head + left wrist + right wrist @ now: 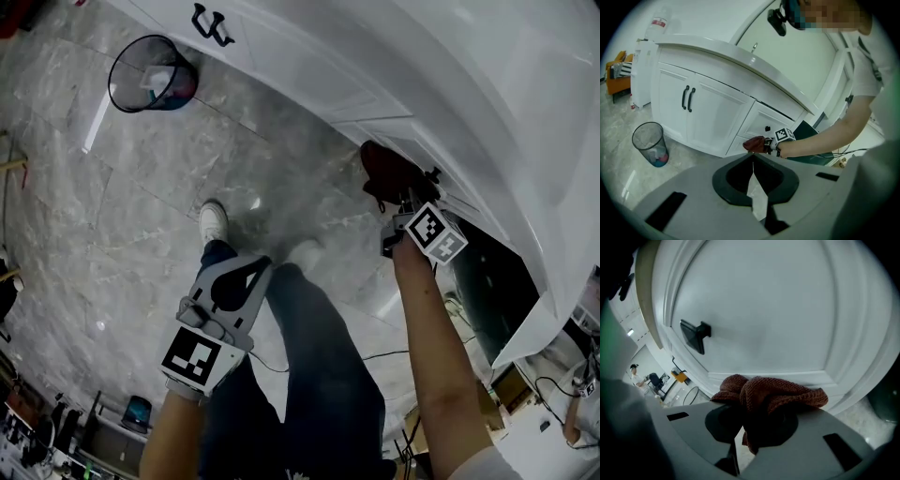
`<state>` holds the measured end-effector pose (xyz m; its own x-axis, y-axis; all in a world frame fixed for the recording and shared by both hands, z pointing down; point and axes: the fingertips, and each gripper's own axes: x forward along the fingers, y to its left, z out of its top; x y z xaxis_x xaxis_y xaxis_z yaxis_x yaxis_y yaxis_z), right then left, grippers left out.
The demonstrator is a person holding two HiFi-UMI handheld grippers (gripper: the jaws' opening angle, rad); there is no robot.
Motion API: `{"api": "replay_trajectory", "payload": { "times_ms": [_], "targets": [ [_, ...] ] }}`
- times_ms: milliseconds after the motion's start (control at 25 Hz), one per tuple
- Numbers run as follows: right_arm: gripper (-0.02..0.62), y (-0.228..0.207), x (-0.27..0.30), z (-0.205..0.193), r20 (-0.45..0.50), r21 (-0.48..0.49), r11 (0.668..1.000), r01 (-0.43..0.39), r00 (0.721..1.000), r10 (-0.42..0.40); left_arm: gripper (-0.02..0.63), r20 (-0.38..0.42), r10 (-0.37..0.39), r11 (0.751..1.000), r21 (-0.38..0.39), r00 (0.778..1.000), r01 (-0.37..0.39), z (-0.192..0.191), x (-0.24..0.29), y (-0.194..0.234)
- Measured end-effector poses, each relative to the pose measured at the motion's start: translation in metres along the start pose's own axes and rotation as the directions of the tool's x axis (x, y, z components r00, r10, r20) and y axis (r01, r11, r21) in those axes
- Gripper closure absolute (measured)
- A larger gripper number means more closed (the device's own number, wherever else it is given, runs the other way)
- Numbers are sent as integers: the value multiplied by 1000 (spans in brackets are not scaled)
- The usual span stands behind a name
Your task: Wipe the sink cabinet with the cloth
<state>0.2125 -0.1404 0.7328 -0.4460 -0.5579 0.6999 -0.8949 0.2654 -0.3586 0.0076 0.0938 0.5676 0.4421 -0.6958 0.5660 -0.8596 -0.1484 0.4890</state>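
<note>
The person is bent toward the white sink cabinet (712, 117), and the work is all on one side. The right gripper (401, 202) has its jaws clamped on a bunched reddish-brown knitted cloth (773, 397). The wad is pressed up against the lower moulding of a drawer front (754, 310). In the right gripper view the cloth fills the lower middle of the frame, touching the white panel, with the black drawer handle (693, 336) up at the left, clear of it. Bunching the cloth like that, I'd say, gives a thick pad that can be pushed into the grooves of the trim without the jaws scraping the paint.

The left gripper (752, 159) hangs low at the person's side, at the lower left of the head view and well apart from the cabinet. Its jaws are closed together at the tips with nothing between them. It looks parked out of the way, since one gripper is enough for wiping.

A wire waste bin (150, 73) stands on the marble floor (112, 187) at the upper left of the head view, near the cabinet's double doors (689, 110). It is nowhere near the cloth.

I'd judge the wipe is under way on this drawer, with the doors to the left left to do.
</note>
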Motion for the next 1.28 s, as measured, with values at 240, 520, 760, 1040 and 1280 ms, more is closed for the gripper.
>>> {"api": "replay_trajectory", "payload": {
  "times_ms": [240, 520, 760, 1040, 1280],
  "targets": [
    [535, -70, -33, -5, -14, -9, 996, 88, 996, -88, 595, -36, -74, 996, 55, 997, 76, 2, 27, -38],
    [535, -107, -57, -5, 21, 44, 995, 92, 995, -93, 595, -59, -134, 986, 97, 989, 139, -2, 53, -73],
    [535, -104, -64, 0, 26, 87, 988, 127, 991, -130, 595, -48, -168, 979, 112, 985, 172, -3, 65, -81],
    [535, -89, -97, 25, 45, 59, 985, 162, 985, -165, 595, -46, -217, 965, 141, 975, 222, 10, 58, -91],
    [535, -67, -141, 64, 135, 33, 980, 194, 971, -197, 595, -64, -252, 954, 151, 966, 258, 20, 33, -88]
  ]
}}
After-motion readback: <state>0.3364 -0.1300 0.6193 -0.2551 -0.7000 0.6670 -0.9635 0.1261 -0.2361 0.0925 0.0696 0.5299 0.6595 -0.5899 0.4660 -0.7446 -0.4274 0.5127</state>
